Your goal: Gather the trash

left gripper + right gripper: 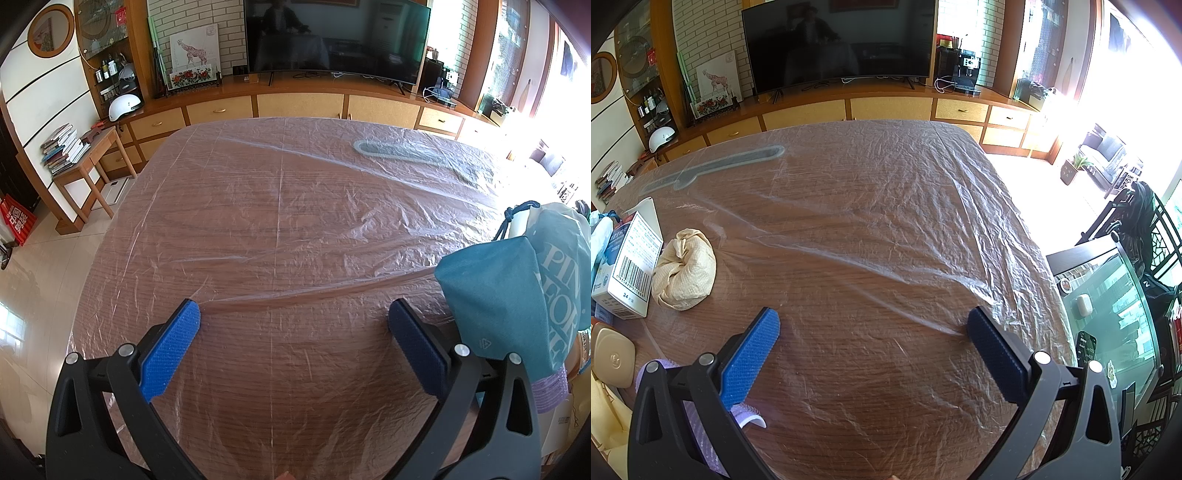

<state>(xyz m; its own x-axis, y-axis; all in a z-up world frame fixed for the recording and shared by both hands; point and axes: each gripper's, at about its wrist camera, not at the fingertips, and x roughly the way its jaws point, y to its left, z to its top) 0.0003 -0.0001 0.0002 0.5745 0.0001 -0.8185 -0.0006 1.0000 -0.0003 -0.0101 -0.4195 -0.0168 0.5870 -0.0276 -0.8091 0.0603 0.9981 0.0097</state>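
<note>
- Crumpled napkin (684, 269) lying on table (886, 229), touching white box (628, 266).
- Left claw (293, 325) wide open, empty, beside teal bag (509, 295).
- Right claw (873, 332) wide open, empty.

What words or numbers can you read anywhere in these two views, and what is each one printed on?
"PIN", "FOR": partial white letters on the teal bag; the rest is cut off.
"24": beside the barcode on the white carton; the characters after it and the carton's fine print are too small to read.
Red sign on the floor: white characters, too distorted to read.
Emblem on the beige case: not legible.
</note>
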